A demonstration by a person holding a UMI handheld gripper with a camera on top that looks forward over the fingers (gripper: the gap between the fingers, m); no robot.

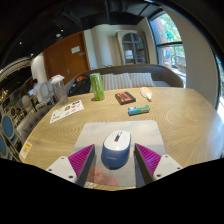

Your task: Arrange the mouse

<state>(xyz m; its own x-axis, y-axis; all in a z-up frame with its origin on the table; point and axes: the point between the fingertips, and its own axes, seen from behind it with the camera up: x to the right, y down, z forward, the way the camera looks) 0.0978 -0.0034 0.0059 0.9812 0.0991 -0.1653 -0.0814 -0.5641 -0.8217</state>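
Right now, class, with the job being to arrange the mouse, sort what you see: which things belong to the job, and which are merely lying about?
Belongs to the job:
mouse, between the open gripper fingers
grey mat under it

Lying about:
green can
paper sheet
dark box

The claw (116,160) is open, and a grey-white mouse (116,148) sits between its two pink pads (82,159) on a grey mouse mat (112,131). The mat lies on a round wooden table (180,125). Beyond the mat stand a green can (97,86), a dark box (125,98) and a small teal object (138,110).
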